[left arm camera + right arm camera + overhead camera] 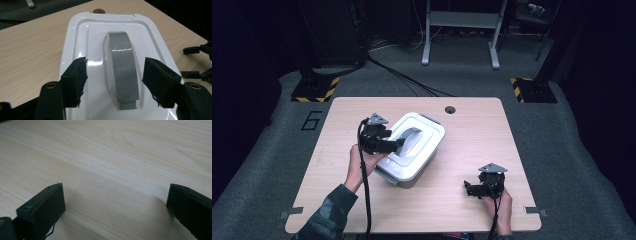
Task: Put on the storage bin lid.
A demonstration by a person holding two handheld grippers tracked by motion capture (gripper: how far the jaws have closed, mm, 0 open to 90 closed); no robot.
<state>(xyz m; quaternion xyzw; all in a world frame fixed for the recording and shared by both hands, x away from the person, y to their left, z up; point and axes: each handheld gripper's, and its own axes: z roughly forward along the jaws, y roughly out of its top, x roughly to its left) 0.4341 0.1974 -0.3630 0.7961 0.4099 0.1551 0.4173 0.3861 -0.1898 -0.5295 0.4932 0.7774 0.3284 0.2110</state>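
Fingers [75,82] of the left gripper [398,144] stand released, straddling the grey handle [123,67] without touching; the right gripper [468,189], at five o'clock, gapes over bare table [112,157]. The white box [414,147], at table centre, looks rigid, glossy, slippery plastic, probably light; its arched handle gives the surest hold.

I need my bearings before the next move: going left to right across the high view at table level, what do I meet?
Left gripper over the box → white lidded box with grey handle → bare wooden table → right gripper, resting near the table's front right.
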